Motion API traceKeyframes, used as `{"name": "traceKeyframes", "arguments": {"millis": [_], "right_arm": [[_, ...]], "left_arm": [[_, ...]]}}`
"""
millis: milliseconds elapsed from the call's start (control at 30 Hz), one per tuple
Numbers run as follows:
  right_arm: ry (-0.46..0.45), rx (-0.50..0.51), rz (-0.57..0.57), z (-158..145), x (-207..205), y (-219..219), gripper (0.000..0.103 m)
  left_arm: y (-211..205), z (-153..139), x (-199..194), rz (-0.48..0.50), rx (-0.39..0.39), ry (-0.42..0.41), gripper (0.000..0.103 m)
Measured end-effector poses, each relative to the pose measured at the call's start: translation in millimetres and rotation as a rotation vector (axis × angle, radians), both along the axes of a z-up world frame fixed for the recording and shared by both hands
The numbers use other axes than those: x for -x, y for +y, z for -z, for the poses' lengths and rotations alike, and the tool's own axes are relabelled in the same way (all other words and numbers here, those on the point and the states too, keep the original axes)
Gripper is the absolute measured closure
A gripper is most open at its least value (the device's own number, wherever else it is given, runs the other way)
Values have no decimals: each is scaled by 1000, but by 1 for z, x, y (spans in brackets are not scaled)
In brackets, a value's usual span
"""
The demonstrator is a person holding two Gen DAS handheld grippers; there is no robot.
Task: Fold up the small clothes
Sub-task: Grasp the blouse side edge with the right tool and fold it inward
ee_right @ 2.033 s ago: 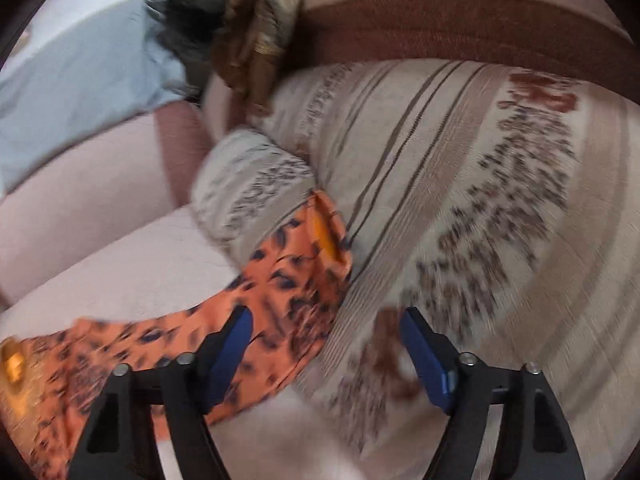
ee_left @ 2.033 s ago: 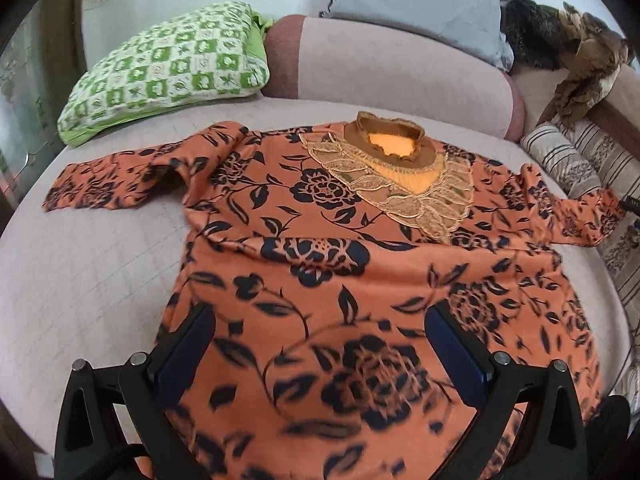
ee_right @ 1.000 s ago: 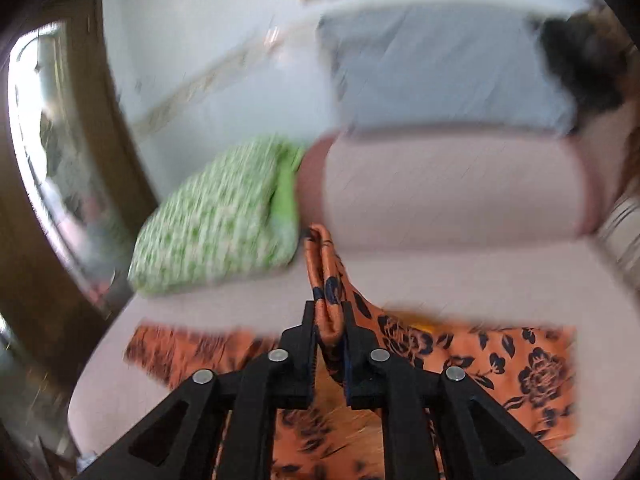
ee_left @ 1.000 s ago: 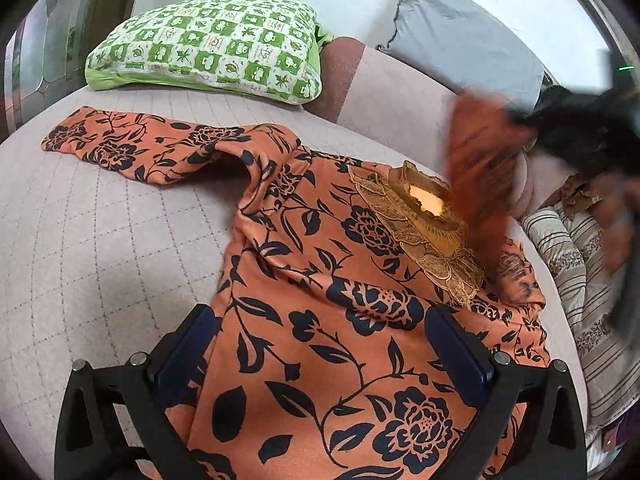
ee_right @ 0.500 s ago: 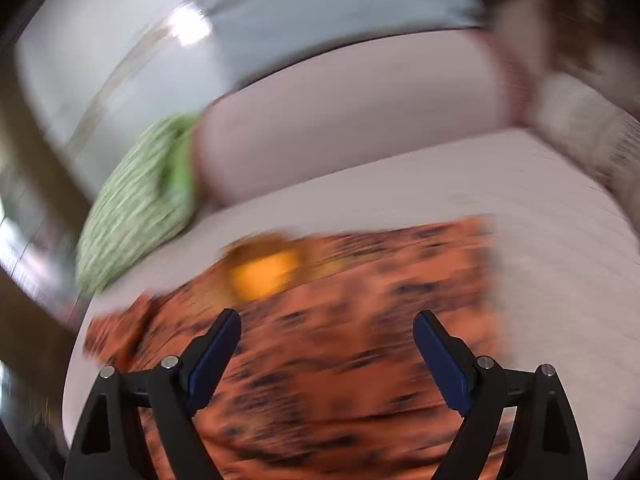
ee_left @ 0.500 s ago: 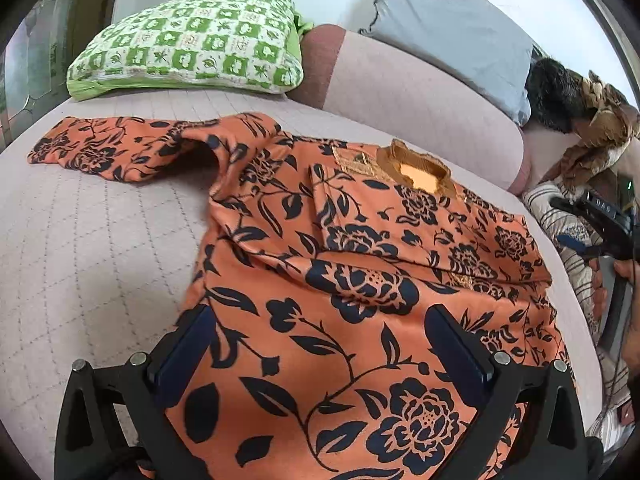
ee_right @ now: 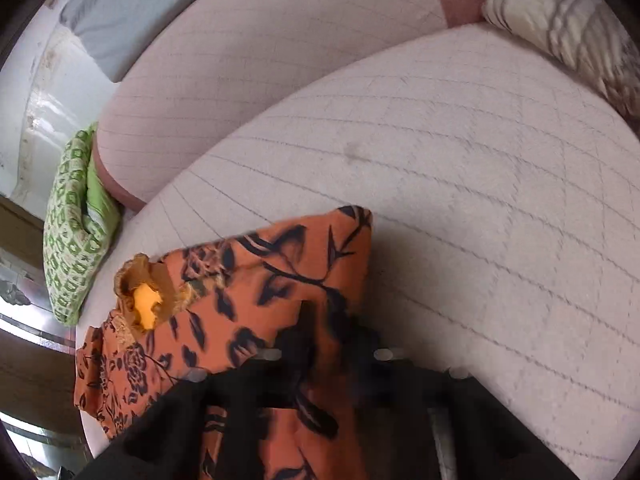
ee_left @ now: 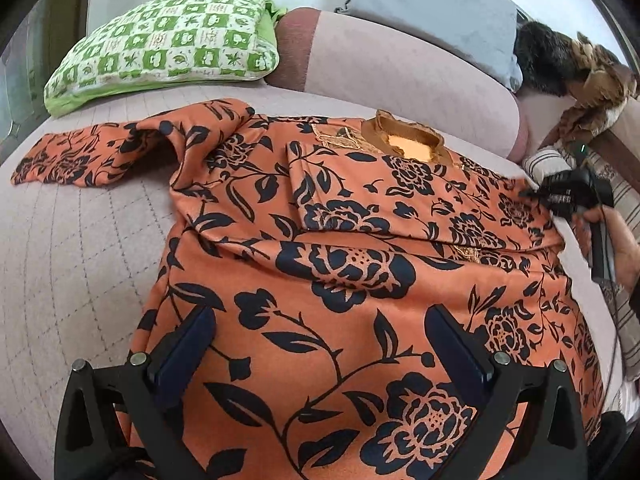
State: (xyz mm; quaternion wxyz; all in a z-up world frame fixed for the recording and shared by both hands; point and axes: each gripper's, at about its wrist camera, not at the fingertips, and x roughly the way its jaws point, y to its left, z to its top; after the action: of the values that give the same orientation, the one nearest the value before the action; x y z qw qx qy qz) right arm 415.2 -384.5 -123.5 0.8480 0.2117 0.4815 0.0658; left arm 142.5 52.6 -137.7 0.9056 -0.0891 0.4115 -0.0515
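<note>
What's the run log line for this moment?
floral top: right sleeve folded across chest | left gripper: open, empty | right gripper: at fold edge

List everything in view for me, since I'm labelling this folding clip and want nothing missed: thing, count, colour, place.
Floral top: one, orange with dark blue flowers, spread on the sofa seat; one sleeve folded across the chest, the other lying out sideways.
Collar: one, brown-gold ruffle, at the top's far edge.
Checked pillow: one, green and white, far left on the seat.
Grey cushion: one, on the backrest.
Striped cushion: one, cream and brown, right end.
Furry throw: one, black and brown, far right.
Sofa: one, pinkish, quilted.
Left gripper: open, above the hem.
Right gripper: at the top's right shoulder; blurred.
Right hand: holding its handle.
</note>
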Motion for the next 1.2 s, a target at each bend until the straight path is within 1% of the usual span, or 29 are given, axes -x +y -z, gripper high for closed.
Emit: {"name": "traceKeyframes", "arguments": {"millis": [67, 100, 133, 167, 200, 233, 300, 367, 400, 467, 500, 567, 600, 633, 667, 733, 767, 800, 833, 867, 900, 967, 1000, 1033, 1067, 1100, 1133, 1167, 1200], "right_arm": [[-88, 89, -9, -20, 7, 14, 91], [-98, 137, 4, -18, 11, 14, 90], [-60, 163, 23, -7, 9, 13, 86], [20, 176, 37, 9, 5, 9, 77], [47, 173, 61, 17, 6, 4, 69], [4, 146, 91, 12, 15, 0, 66], [-45, 129, 161, -3, 36, -5, 49], [-83, 81, 119, -17, 57, -3, 47], [-89, 79, 86, -20, 63, 8, 41], [-65, 80, 48, -19, 81, 17, 38], [-40, 63, 50, -14, 87, 16, 38], [34, 26, 64, 5, 91, 12, 39], [45, 13, 61, 11, 92, 8, 61], [66, -16, 53, 17, 90, 6, 87], [58, -36, 75, 17, 92, 3, 91], [68, -16, 83, 22, 92, 4, 91], [93, -35, 83, 30, 93, 2, 90], [91, -57, 89, 31, 86, 3, 85], [83, -76, 96, 27, 87, 1, 84], [74, -64, 112, 18, 91, -2, 75], [42, -20, 119, 7, 95, -1, 69], [-41, 40, 108, -16, 105, -6, 68], [-89, 34, 81, -26, 106, -1, 65], [-132, 15, 49, -35, 107, 4, 59], [-175, -6, 22, -43, 105, 11, 38], [-200, -19, 9, -45, 102, 18, 27], [-219, -40, -11, -44, 97, 24, 26], [-211, -53, -25, -36, 90, 26, 26], [-163, -49, -11, -20, 81, 25, 26]], "left_arm": [[1, 0, -1, 1, 17, -3, 0], [1, 0, -1, 2, 25, -2, 0], [1, 0, -2, 3, 26, 0, 0], [0, 0, -2, 7, 20, 1, 0], [1, 0, -1, 9, 12, -3, 0], [1, -1, 0, 7, 2, -9, 0], [4, -3, 1, -2, 6, -19, 0], [5, -4, 1, -6, 31, -20, 0], [4, -4, 1, -3, 31, -22, 0], [2, -3, 2, 3, 11, -25, 0], [0, -3, 3, 6, -1, -26, 0], [-3, -3, 4, 11, -12, -32, 0], [-4, -3, 5, 16, -19, -35, 0], [-5, -3, 6, 20, -26, -37, 0], [-6, -2, 6, 22, -43, -38, 0], [-6, 2, 5, 25, -53, -23, 0], [-4, 3, 4, 27, -42, -13, 0], [-2, 3, 4, 23, -25, -4, 0], [0, 2, 4, 18, -19, -5, 0], [2, -2, 4, 17, -14, -8, 0], [4, -6, 4, 21, -3, -12, 0], [10, -16, 0, 5, 36, -21, 0], [12, -20, -4, 0, 55, -24, 0], [13, -23, -10, -5, 71, -20, 0], [14, -27, -21, -14, 75, -11, 0], [13, -30, -28, -17, 78, -8, 0], [12, -33, -36, -17, 88, -10, 0], [12, -35, -46, -20, 107, -12, 0], [11, -36, -55, -27, 119, -7, 0]]}}
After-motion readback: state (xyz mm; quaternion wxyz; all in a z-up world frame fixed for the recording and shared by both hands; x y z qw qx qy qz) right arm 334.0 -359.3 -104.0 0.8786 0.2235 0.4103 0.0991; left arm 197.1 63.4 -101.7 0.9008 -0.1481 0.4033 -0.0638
